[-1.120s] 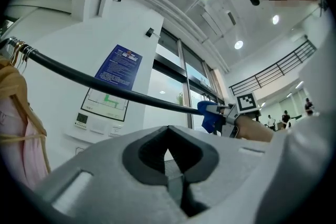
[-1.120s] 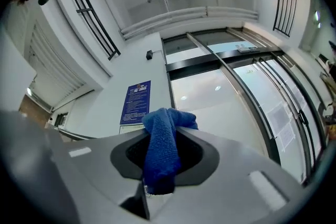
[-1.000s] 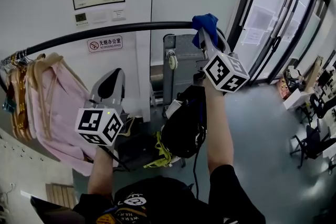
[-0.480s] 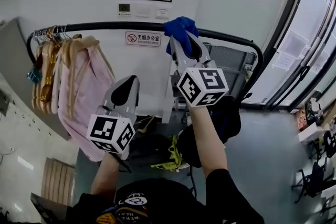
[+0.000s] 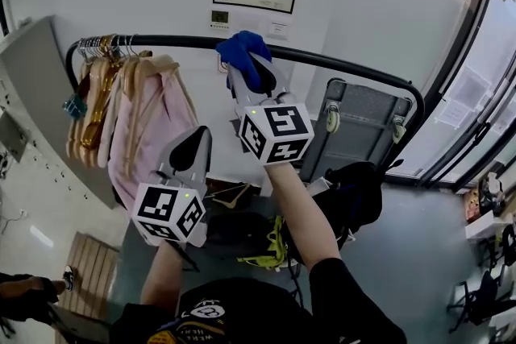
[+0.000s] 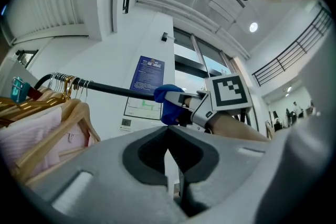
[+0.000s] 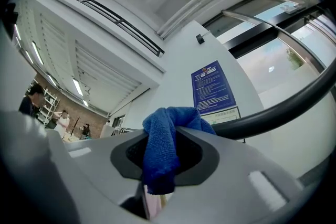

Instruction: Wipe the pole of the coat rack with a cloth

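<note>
The black pole (image 5: 339,64) of the coat rack runs across the wall at head height. My right gripper (image 5: 246,68) is shut on a blue cloth (image 5: 244,53) and presses it against the pole near its middle. In the right gripper view the blue cloth (image 7: 164,144) bunches between the jaws with the pole (image 7: 283,107) running off to the right. My left gripper (image 5: 192,147) hangs lower, shut and empty, its jaws meeting (image 6: 168,157). The left gripper view shows the cloth (image 6: 167,104) on the pole (image 6: 113,89).
Wooden hangers with pink clothes (image 5: 137,125) crowd the pole's left end. A grey trolley (image 5: 355,133) stands against the wall under the pole. A black bag (image 5: 355,197) lies on the floor. Glass doors (image 5: 484,109) are at the right.
The right gripper has slid the blue cloth leftward along the pole, from its right part toward the hangers. The left gripper has stayed low and shut.
</note>
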Demonstrator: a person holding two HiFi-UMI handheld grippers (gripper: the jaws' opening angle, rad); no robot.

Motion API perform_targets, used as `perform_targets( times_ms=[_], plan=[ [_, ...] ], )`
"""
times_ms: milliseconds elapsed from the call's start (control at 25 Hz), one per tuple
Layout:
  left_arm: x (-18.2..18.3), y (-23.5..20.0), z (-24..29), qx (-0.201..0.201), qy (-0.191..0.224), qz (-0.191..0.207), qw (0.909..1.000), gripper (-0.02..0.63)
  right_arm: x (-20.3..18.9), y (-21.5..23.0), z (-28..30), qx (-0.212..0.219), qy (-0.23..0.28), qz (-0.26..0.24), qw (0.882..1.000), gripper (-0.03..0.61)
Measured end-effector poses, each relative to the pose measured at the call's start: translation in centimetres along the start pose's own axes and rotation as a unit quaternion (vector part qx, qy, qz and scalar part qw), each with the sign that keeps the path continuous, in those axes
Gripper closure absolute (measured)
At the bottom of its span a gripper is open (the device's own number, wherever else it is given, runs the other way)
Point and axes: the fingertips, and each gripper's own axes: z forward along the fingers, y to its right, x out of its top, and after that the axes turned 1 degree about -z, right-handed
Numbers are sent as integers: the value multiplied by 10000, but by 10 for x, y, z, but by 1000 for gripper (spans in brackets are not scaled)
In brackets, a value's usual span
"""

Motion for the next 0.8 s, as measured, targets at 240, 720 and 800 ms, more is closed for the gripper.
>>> perform_targets(
  times_ms=[240,720,800],
  plan=[
    [-4,18,19,-349,-35,-74,9994,611,13,52,-47,-518,73,-83,9986,499],
    [-28,103,63,-1324,-271,-212,9906,611,67,241,-215,-2536,196,-226,9669,499],
    [-30,105,64,-1346,-292,-210,9902,611,73,260,-232,-2797,234,-218,9595,499]
  ],
)
